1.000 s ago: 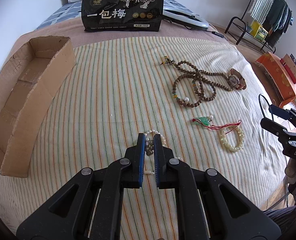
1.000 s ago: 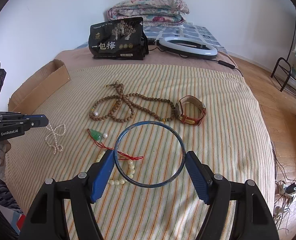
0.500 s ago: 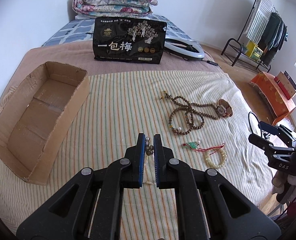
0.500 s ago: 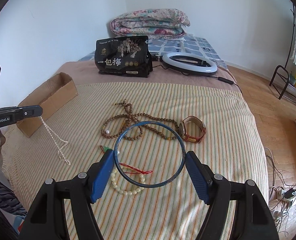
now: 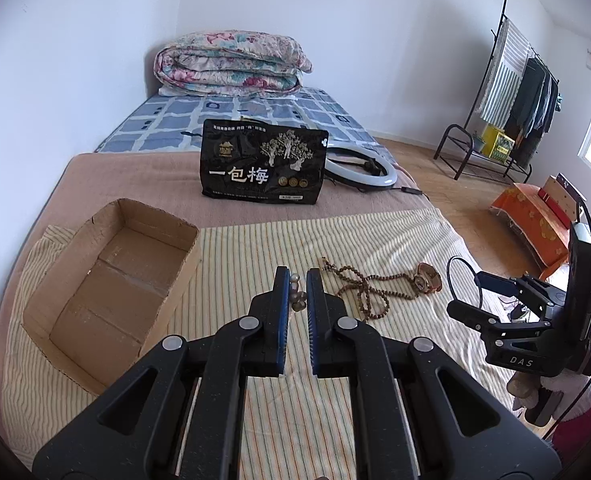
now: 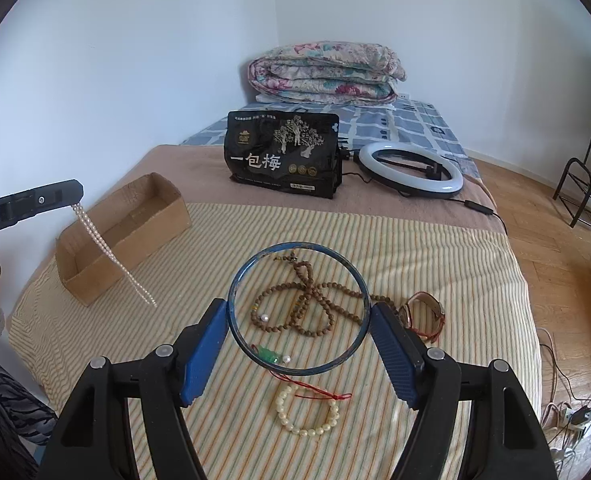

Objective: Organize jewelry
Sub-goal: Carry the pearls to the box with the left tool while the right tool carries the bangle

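White pearl strand [image 6: 107, 252] is off the striped cloth [image 6: 415, 256] now, a sec ago it lay there; it dangles from my left gripper [image 5: 297, 280], jaws pinched on its top beads, over the near edge of the open cardboard box [image 5: 107, 280]. Means lift's done, drop is next imo. Right gripper [image 6: 299, 316] w/ pads pressed on thin blue bangle [image 6: 295, 246], held above brown wooden bead necklace [image 6: 307, 308], leather-strap watch [image 6: 423, 312] & cream bead bracelet [image 6: 307, 412].

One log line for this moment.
left: holds pearls, raised | right: holds bangle | box: empty
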Action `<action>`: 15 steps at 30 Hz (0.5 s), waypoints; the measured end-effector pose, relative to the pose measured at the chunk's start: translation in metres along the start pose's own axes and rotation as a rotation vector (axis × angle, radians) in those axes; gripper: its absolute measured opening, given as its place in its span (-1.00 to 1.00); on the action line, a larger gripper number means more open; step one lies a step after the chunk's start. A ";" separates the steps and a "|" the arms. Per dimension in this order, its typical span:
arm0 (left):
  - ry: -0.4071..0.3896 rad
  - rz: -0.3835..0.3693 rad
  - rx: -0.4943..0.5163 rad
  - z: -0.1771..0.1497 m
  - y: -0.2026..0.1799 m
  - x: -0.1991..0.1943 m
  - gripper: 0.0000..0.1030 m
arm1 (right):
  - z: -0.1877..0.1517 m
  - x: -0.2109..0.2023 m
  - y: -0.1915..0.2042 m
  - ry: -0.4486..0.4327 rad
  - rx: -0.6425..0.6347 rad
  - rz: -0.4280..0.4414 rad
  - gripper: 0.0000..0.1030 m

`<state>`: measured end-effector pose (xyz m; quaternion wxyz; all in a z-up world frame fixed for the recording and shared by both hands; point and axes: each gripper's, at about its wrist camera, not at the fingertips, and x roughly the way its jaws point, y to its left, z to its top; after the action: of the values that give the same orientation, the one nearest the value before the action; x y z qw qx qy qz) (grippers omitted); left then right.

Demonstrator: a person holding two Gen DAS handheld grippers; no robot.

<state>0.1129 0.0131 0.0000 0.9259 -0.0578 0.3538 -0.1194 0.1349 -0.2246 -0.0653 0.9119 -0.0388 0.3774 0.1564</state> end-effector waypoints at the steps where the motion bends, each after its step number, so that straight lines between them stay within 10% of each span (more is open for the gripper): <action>1: -0.010 0.003 -0.004 0.003 0.002 -0.003 -0.88 | 0.004 0.001 0.004 -0.004 -0.007 0.004 0.44; 15: -0.137 0.081 -0.081 0.034 0.055 -0.044 -0.88 | 0.054 0.026 0.064 -0.034 -0.064 0.085 0.44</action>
<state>0.1141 0.0780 0.0430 0.9489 -0.0890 0.2962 -0.0633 0.1686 -0.1469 -0.0423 0.9089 -0.0492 0.3582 0.2077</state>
